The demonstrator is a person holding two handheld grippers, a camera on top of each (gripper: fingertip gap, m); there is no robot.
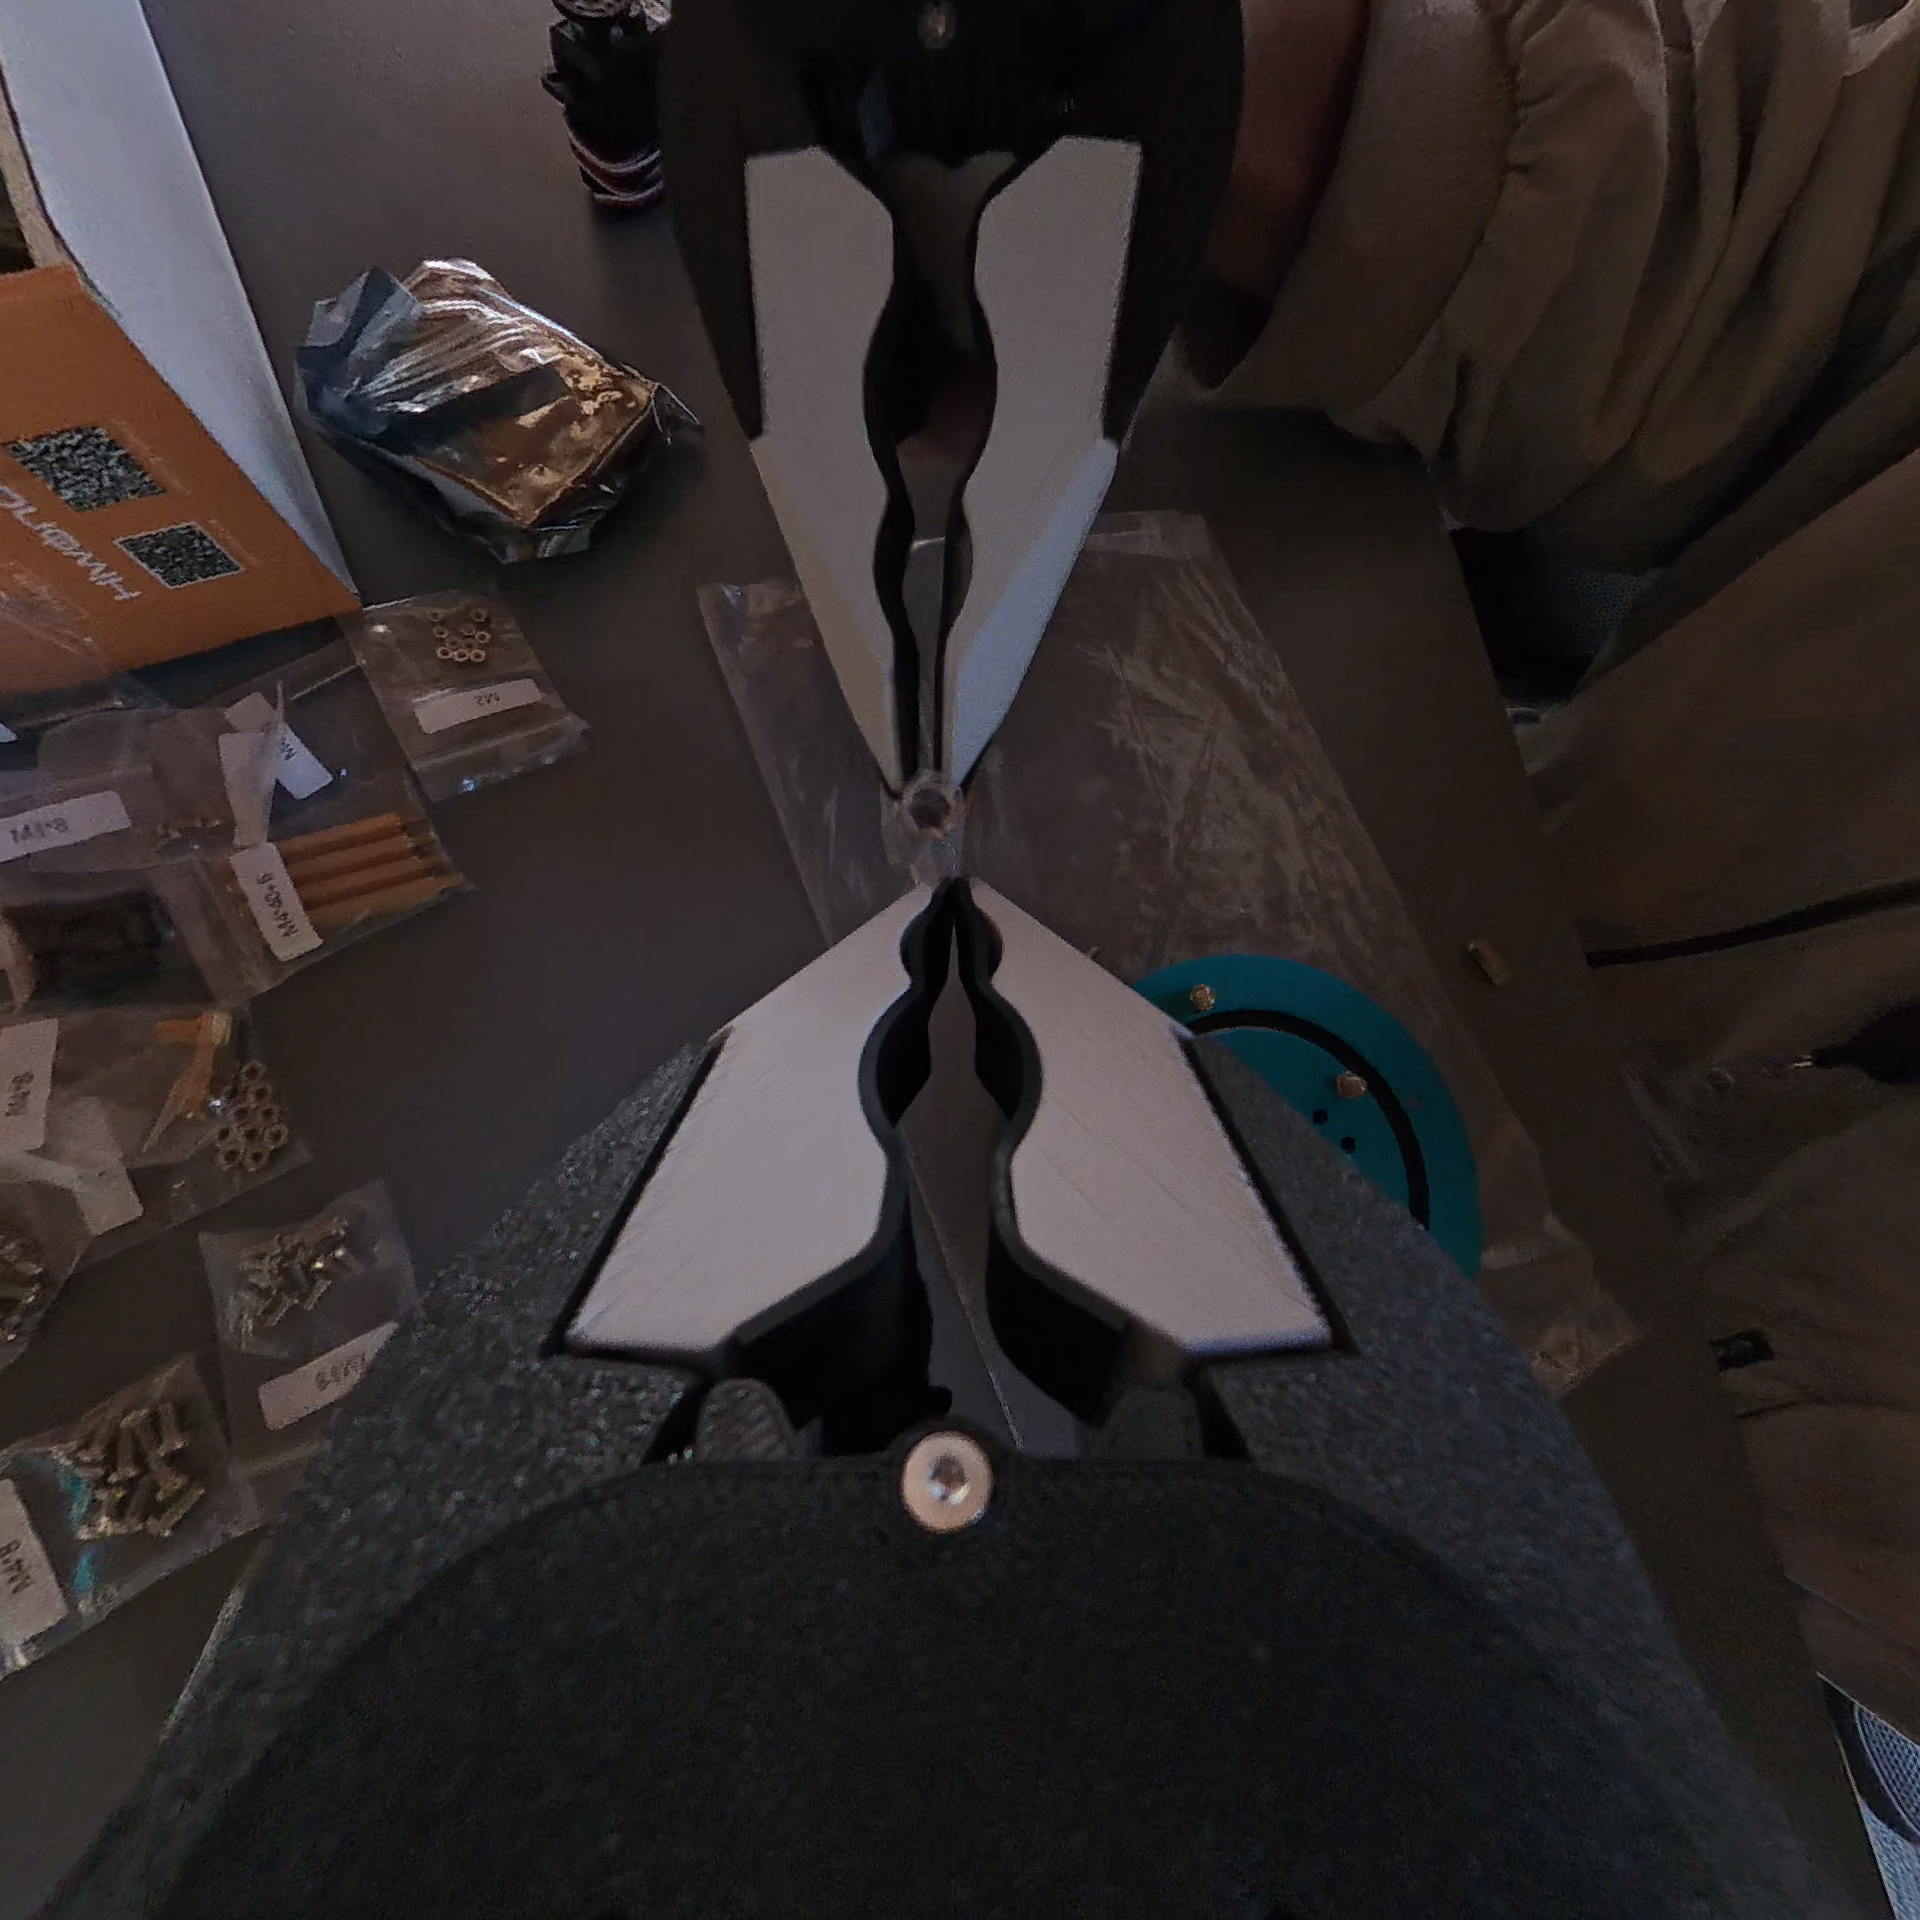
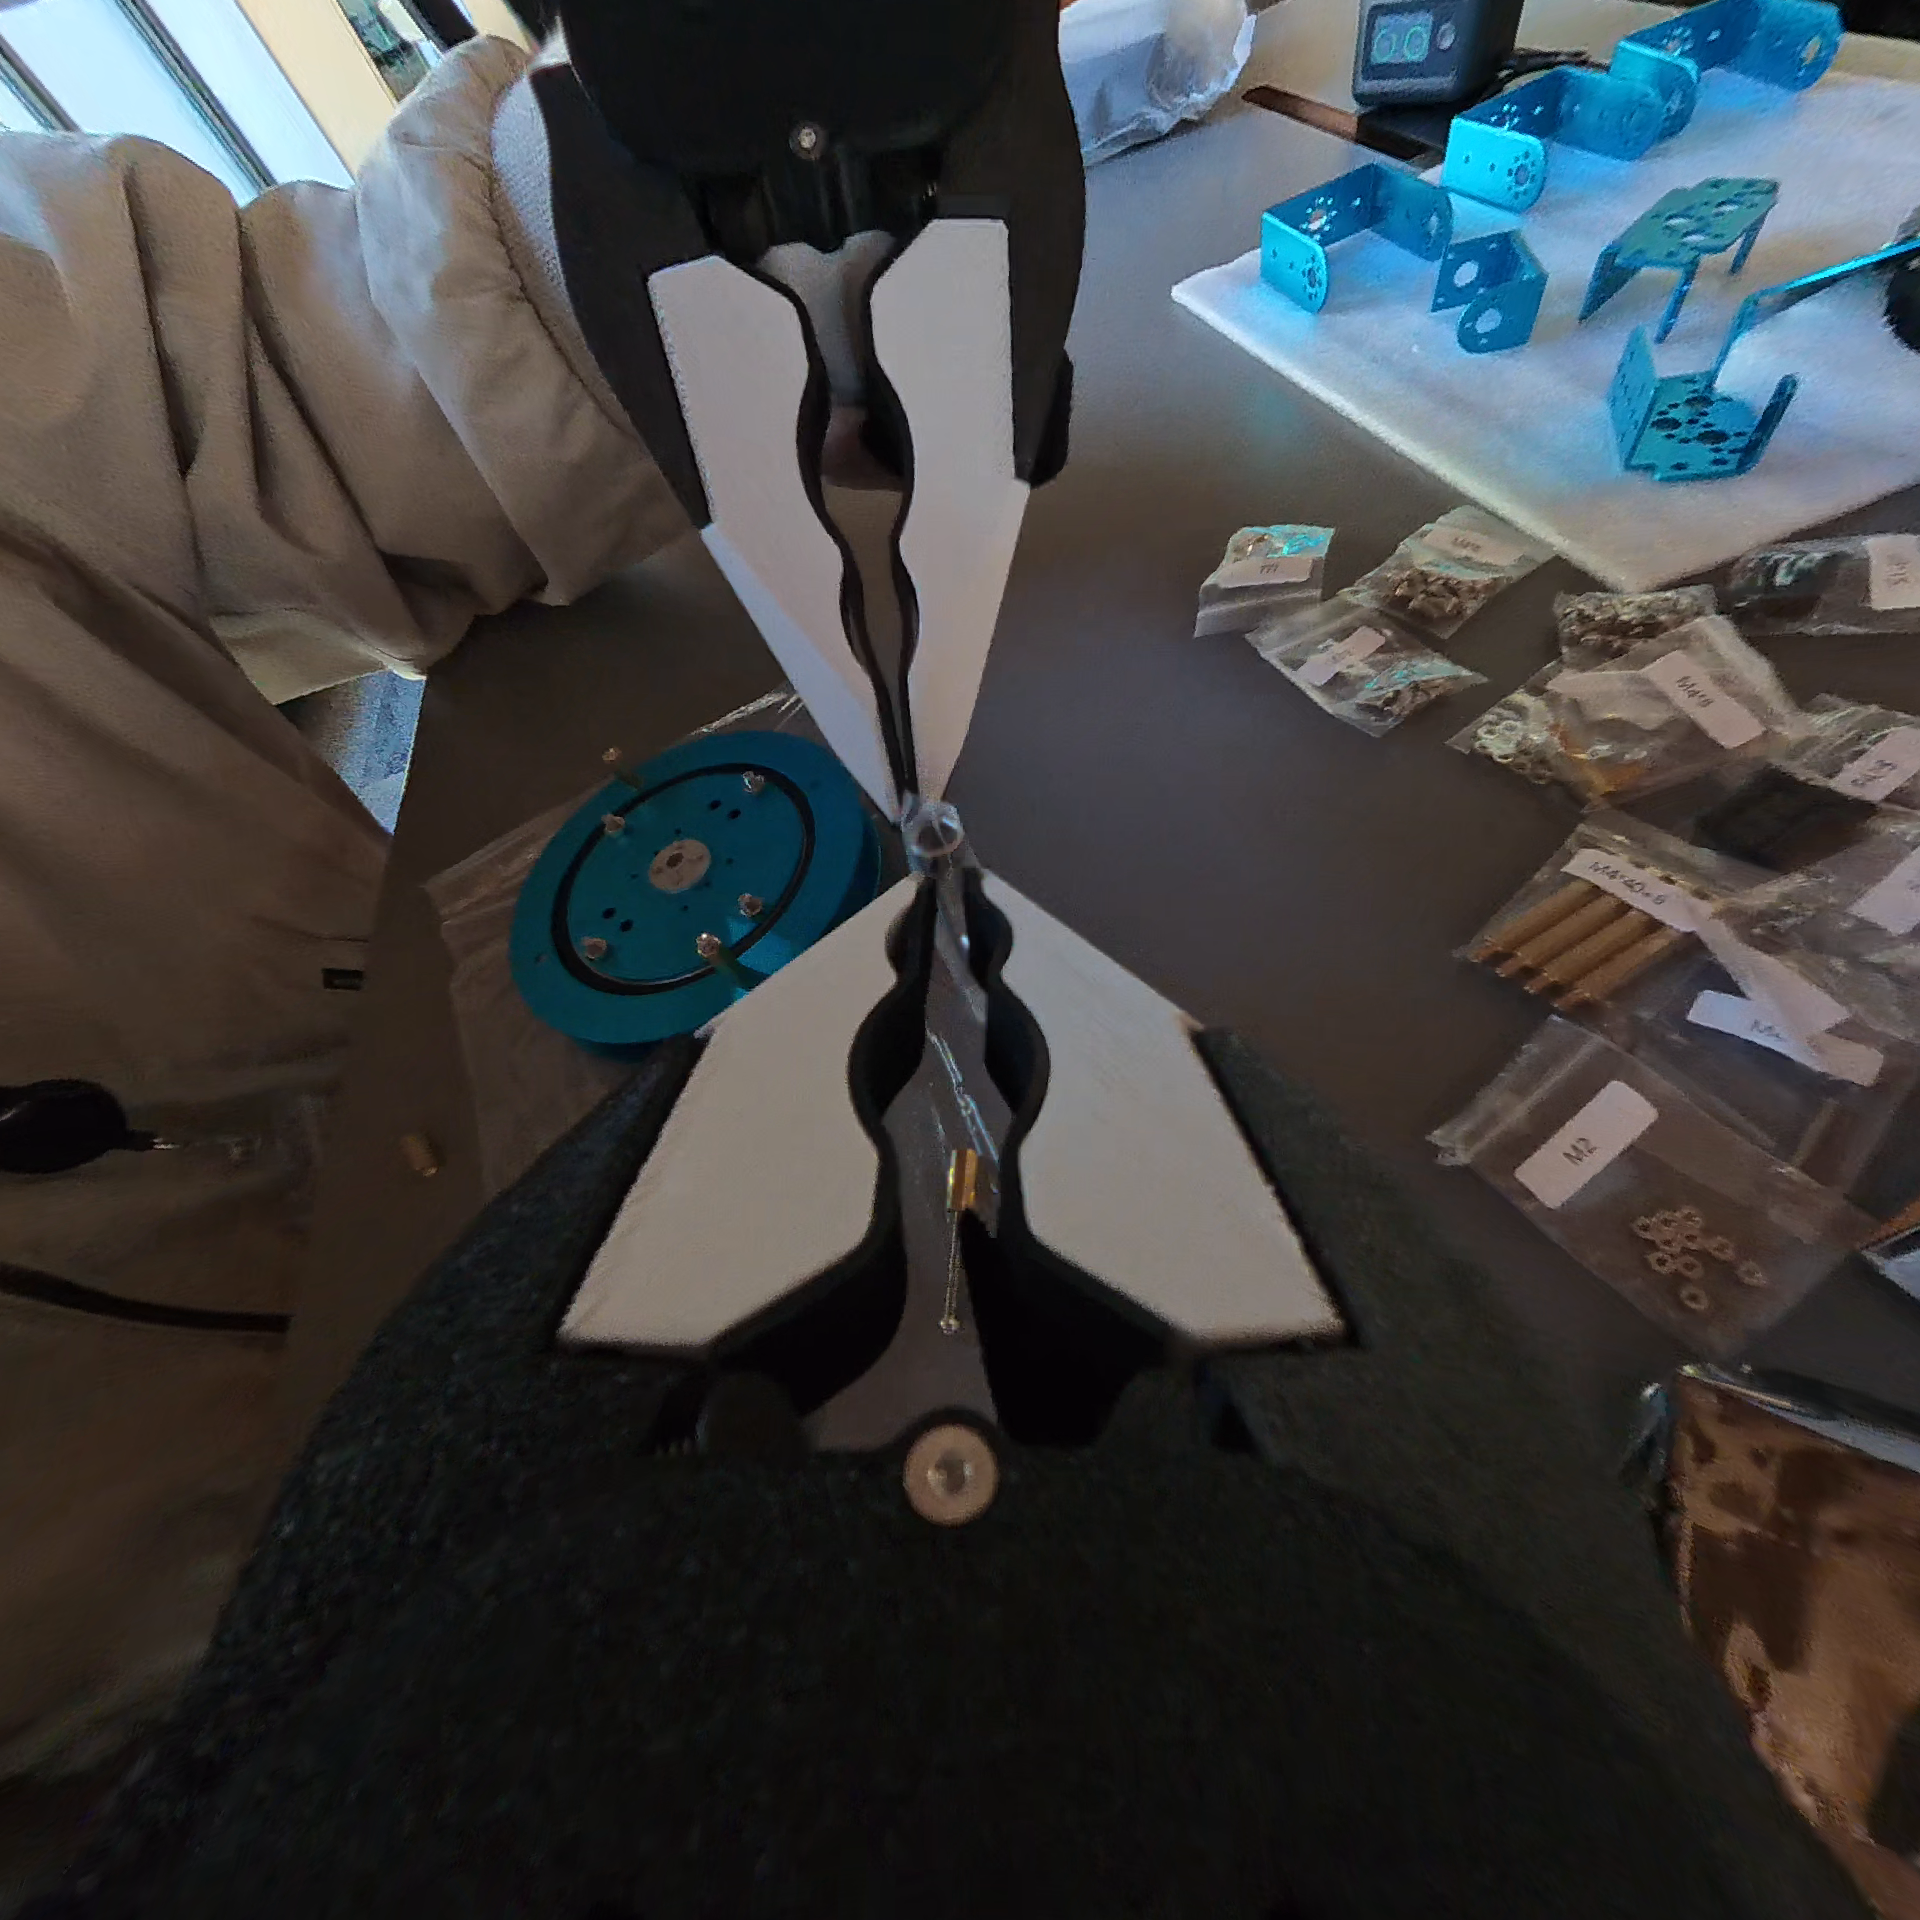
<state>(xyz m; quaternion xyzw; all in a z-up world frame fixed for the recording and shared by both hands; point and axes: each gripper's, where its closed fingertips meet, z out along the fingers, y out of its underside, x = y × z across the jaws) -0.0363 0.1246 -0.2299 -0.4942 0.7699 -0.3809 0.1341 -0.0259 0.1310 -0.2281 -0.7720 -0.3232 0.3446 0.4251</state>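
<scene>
Left tool (image 1: pixel 943 883) and right tool (image 2: pixel 940 878) tip to tip, both pinching one small clear bag (image 2: pixel 961 1049) holding a brass standoff (image 2: pixel 966 1179), teal disc (image 2: pixel 665 894) at nine o'clock, bagged nuts (image 2: pixel 1662 1236) at three on the tabletop (image 2: pixel 1195 831).

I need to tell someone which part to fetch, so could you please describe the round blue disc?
On the dark table, beside the tan jacket, lies the blue disc. It alone is round, ringed in black, with brass standoffs upright on it.

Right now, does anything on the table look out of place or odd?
One small brass standoff lies loose on the dark table, outside the labelled bags, near the blue disc. Two posts on that disc look tilted. Nothing looks spilled or broken.
</scene>
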